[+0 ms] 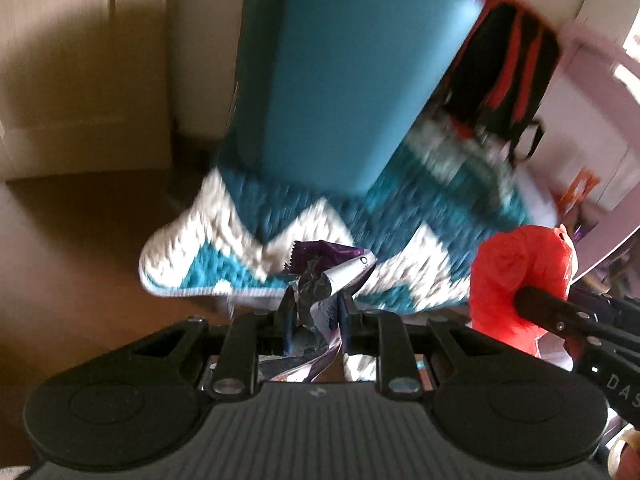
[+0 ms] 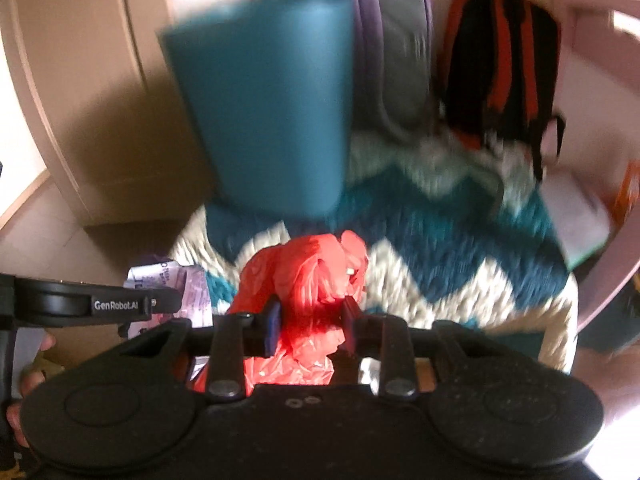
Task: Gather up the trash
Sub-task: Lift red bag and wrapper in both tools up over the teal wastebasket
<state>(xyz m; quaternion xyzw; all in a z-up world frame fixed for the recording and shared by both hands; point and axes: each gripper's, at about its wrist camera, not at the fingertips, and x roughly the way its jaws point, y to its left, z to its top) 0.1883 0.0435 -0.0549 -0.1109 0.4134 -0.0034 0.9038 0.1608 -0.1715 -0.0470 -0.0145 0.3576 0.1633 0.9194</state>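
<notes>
My left gripper [image 1: 316,312] is shut on a crumpled purple and silver wrapper [image 1: 324,276], which sticks up between its blue pads above the rug. My right gripper [image 2: 310,320] is shut on a bunched red plastic bag [image 2: 312,276]. In the left wrist view the red plastic bag [image 1: 520,280] shows at the right, with the right gripper's black fingers [image 1: 560,316] closed on it. In the right wrist view the wrapper [image 2: 176,288] shows at the left behind the left gripper's finger [image 2: 120,304]. Both frames are blurred by motion.
A teal and white zigzag rug [image 1: 224,248] lies on the brown floor. A tall teal bin [image 2: 264,116] stands on it. Behind are a purple and grey bag [image 2: 392,48] and a black and orange backpack [image 2: 500,64]. Cream cupboards [image 2: 80,80] stand at the left.
</notes>
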